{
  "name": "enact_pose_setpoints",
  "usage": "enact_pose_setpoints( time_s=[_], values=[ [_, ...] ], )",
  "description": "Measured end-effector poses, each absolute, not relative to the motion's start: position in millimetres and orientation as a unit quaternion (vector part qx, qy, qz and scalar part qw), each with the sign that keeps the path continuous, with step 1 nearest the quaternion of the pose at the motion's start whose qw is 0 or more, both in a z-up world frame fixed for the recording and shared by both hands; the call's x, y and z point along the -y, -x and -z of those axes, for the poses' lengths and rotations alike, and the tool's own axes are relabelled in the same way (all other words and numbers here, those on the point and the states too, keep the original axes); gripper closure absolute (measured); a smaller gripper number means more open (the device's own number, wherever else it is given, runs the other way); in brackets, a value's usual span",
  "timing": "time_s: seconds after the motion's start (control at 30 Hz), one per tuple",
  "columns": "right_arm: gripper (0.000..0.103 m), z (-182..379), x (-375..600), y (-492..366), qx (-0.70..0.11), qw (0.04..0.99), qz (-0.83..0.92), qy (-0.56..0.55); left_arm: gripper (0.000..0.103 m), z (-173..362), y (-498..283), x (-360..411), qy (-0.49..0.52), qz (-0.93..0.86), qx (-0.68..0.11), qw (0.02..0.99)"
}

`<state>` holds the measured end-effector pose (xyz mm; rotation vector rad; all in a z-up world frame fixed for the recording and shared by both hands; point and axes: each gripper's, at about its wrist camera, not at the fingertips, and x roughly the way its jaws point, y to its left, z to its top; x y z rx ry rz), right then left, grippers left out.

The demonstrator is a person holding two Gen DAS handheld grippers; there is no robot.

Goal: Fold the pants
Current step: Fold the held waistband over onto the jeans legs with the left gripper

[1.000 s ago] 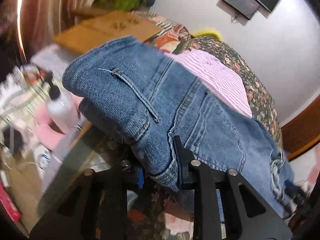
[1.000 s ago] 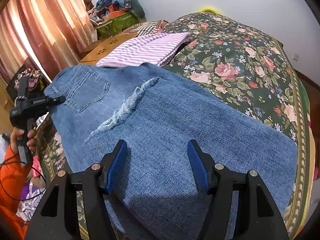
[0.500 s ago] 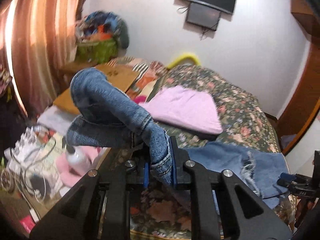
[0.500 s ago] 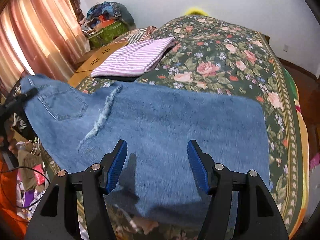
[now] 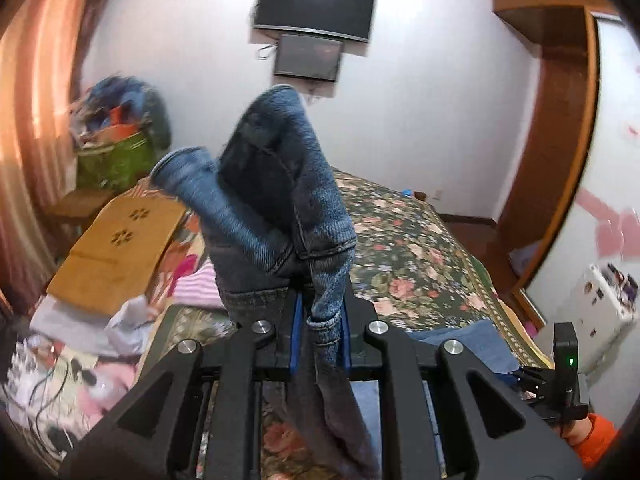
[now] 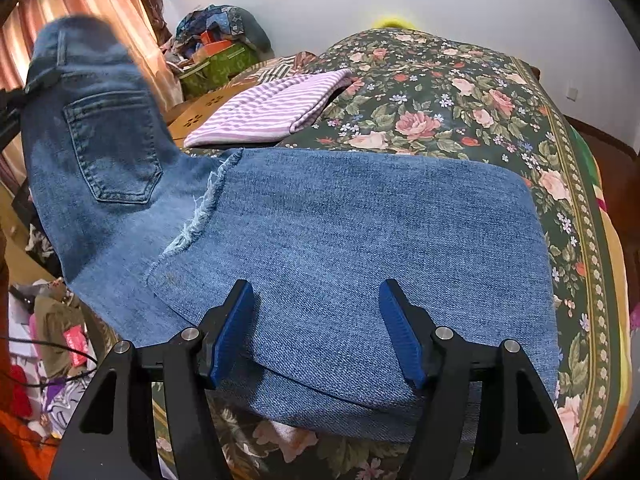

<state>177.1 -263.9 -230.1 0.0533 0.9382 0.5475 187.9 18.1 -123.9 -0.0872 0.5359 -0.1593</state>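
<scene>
- Bed [image 6: 460,92] w/ floral cover: jeans [image 6: 340,232] lie on its near part, legs folded flat, frayed hem on top.
- Waist end of jeans lifted off bed at left of right-wrist view, back pocket [image 6: 112,148] facing cam.
- Striped purple top [image 6: 272,112] lies beyond jeans, apart.
- Left gripper [image 5: 320,336]: jaws just been closing, clamped on jeans waist edge.
- Right gripper [image 6: 316,332]: jaws wide apart over folded legs, holding nothing; just been opening.

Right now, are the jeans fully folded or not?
Not yet: leg end folded flat on jeans; waist end lifted by left gripper.
</scene>
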Motion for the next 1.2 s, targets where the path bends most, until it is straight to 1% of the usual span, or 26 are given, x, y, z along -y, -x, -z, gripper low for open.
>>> enact_pose_setpoints(
  time_s=[0.3,0.47,0.77,0.93,1.07,1.2],
  values=[
    [0.041,212,315,-163,-0.427,0.873,-0.225,-0.073,0.089,116,-203,37,0.003,0.13,-0.269,0.954],
    [0.041,238,335,-161,-0.458,0.861,-0.202,-0.089,0.089,116,-211,61,-0.005,0.155,-0.275,0.949],
    [0.039,242,333,-162,-0.442,0.865,-0.214,-0.104,0.091,116,-229,136,-0.029,0.235,-0.275,0.932],
    [0.039,243,334,-161,-0.438,0.865,-0.218,-0.111,0.092,129,-238,184,-0.037,0.284,-0.295,0.912],
    [0.039,245,336,-161,-0.434,0.865,-0.222,-0.119,0.092,154,-235,220,-0.073,0.306,-0.322,0.893],
    [0.039,245,337,-159,-0.433,0.864,-0.227,-0.124,0.092,182,-228,234,-0.079,0.325,-0.357,0.872]
  ],
)
